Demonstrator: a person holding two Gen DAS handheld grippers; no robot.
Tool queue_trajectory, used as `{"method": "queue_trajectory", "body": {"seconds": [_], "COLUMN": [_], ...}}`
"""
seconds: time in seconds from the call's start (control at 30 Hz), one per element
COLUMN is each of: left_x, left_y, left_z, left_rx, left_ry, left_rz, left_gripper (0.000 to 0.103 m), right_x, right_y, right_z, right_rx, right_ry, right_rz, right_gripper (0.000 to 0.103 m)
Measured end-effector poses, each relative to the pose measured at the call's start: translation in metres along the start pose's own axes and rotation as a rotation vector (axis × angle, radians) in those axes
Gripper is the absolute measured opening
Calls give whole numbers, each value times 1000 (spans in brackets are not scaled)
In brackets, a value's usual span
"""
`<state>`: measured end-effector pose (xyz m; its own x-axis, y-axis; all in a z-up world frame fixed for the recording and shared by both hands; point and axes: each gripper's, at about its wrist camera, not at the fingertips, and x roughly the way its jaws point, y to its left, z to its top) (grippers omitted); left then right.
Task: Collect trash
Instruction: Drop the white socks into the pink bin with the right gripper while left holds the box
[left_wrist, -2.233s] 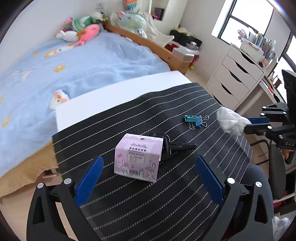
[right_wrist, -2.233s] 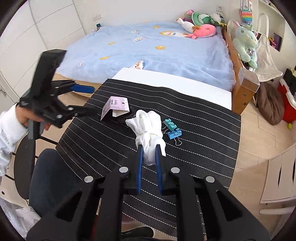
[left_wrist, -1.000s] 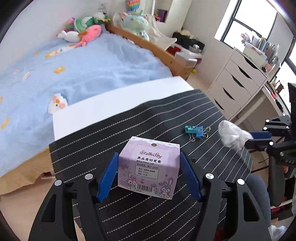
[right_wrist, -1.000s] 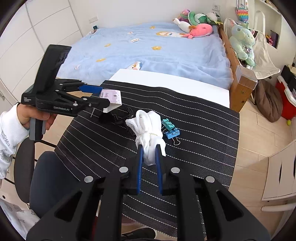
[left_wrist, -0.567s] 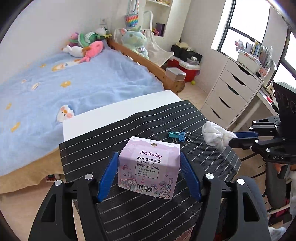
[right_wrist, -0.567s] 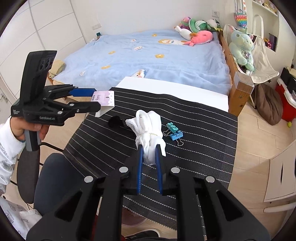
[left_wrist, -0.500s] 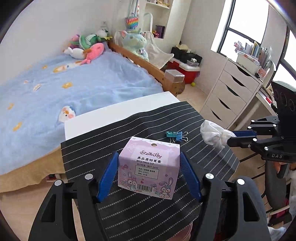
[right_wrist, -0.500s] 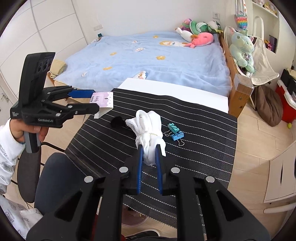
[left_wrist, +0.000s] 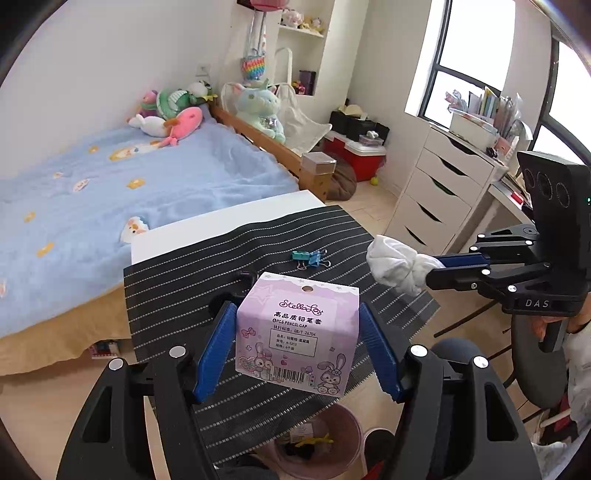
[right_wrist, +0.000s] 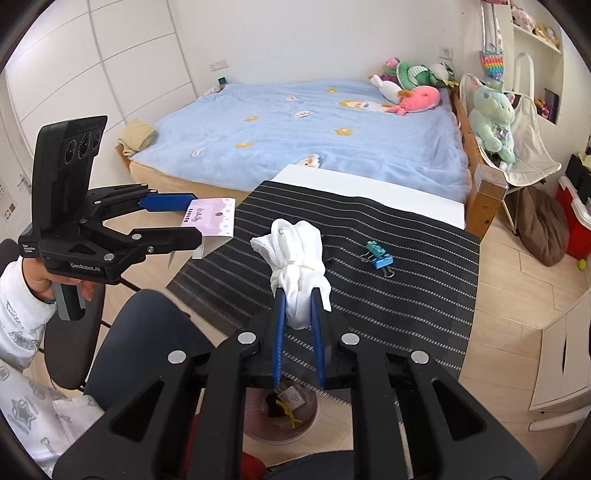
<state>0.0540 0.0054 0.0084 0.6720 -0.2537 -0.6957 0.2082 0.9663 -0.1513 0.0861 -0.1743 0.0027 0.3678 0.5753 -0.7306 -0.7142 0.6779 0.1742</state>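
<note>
My left gripper (left_wrist: 297, 347) is shut on a small purple pencil-cap box (left_wrist: 299, 341), held in the air over the near edge of the striped mat (left_wrist: 258, 243). In the right wrist view the same box (right_wrist: 210, 221) hangs off the mat's left side. My right gripper (right_wrist: 297, 317) is shut on a wad of white tissue (right_wrist: 297, 258), which the left wrist view shows as a white lump (left_wrist: 399, 264) at the right. A pink waste bin (left_wrist: 317, 441) with scraps inside stands on the floor below both grippers, also visible as the bin (right_wrist: 280, 410) between the right gripper's arms.
Two blue-green binder clips (right_wrist: 378, 256) and a dark object (left_wrist: 236, 291) lie on the mat, which covers a white table (right_wrist: 369, 188). A blue bed (right_wrist: 314, 129) lies beyond. A dark office chair (right_wrist: 147, 343) stands at the near left, white drawers (left_wrist: 439, 195) to the right.
Both grippers have drawn back and upward from the table with their loads. The mat looks smaller and farther, and the pink bin has come into view below.
</note>
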Motion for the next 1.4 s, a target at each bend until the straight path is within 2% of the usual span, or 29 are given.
{"method": "queue_trajectory", "body": {"seconds": [0.4, 0.7, 1.1, 1.2, 1.27, 1.3, 1.33, 1.4], "left_x": [-26, -43, -56, -57, -58, -58, -57, -56], "left_y": [-24, -28, -30, -30, -32, -33, -33, -34], "left_z": [-39, -64, -76, -76, -75, -75, -75, -75], "left_rx": [16, -18, -31, -27, -23, -22, -20, -17], "left_ry": [-6, -1, -1, -2, -5, -4, -2, 3], "left_rz": [33, 26, 24, 20, 19, 18, 17, 12], "left_gripper": [65, 65, 65, 65, 65, 65, 65, 65], "right_x": [-20, -19, -9, -9, -8, -8, -8, -10], "right_y": [31, 50, 65, 66, 65, 64, 62, 59], "right_z": [-33, -59, -84, -84, -83, -83, -83, -82], "right_rx": [-32, -39, -34, -35, -30, -24, -15, 2], "right_ry": [11, 55, 103, 98, 97, 94, 88, 77], "right_rz": [16, 35, 84, 90, 86, 82, 82, 78], "right_gripper": [13, 13, 14, 22, 39, 57, 68, 81]}}
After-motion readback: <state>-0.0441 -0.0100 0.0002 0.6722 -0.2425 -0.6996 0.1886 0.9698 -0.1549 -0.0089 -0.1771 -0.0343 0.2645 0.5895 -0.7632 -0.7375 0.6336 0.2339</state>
